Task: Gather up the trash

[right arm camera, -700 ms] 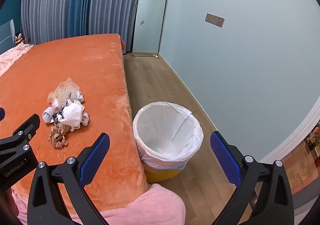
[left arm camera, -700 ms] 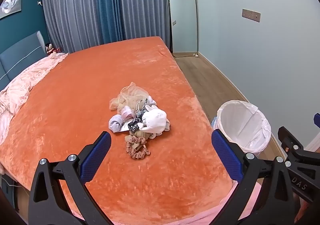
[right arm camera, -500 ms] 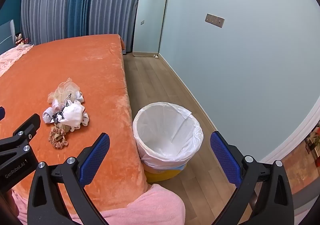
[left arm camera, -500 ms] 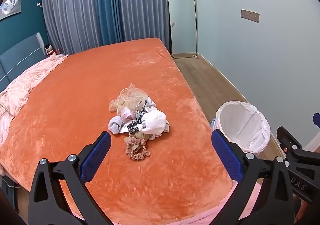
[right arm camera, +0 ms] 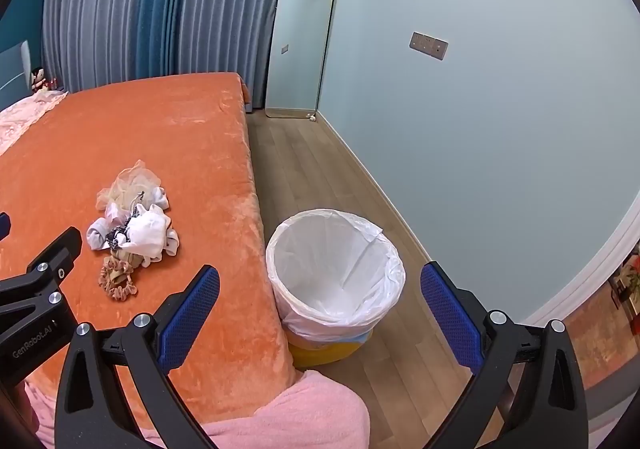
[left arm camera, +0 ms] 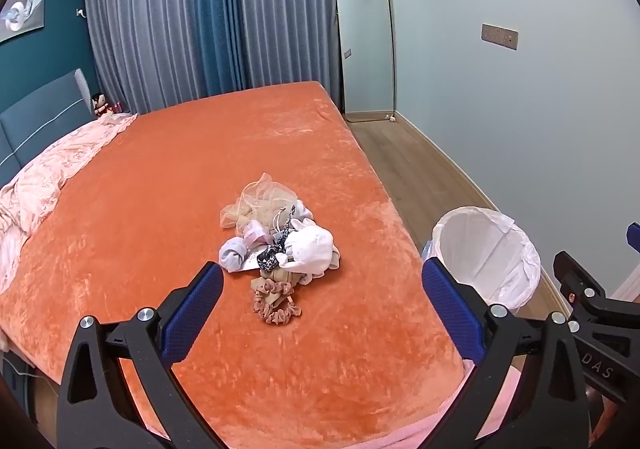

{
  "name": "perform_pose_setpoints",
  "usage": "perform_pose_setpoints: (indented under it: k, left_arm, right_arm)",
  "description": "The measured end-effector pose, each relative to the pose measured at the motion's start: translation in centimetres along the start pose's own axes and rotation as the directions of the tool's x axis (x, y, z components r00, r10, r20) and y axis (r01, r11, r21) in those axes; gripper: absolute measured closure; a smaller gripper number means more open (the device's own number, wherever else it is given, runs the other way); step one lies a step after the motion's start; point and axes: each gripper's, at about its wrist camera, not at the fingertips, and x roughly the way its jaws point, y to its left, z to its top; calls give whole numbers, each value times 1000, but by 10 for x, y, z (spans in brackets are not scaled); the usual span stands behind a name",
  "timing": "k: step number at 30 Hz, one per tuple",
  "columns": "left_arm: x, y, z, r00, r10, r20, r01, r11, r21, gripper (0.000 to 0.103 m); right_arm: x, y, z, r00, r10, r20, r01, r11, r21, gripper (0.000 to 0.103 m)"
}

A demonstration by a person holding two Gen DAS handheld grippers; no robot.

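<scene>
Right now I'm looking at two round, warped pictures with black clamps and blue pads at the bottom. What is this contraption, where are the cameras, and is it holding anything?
There is no robot here. A person carries two hand-held grabbers, one in each hand, each with two black fingers tipped in blue pads. A wide-angle camera sits on each grabber and looks forward along its fingers, which is why the pictures bulge.

One picture comes from the left gripper, the other from the right gripper. Each also catches the other grabber at its edge.

Both stand wide open and hold nothing.

Ahead is a bed with an orange blanket. On it lies a small pile of soft scraps: white and pale cloth, sheer beige netting, a spotted band, and a pinkish scrunchie nearest the camera. Beside the bed, on the wooden floor, stands a bin lined with a white bag, which looks empty.
</scene>
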Motion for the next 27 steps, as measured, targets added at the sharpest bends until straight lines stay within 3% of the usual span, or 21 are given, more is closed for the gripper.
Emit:
perform_pose_setpoints:
  k: [27]
  left_arm:
    - [-5,7,-1,1000,1,14,-1,1000,-23,10]
  right_arm:
    - [-9,4,8,1000,-5,31,5,1000,-7,7]
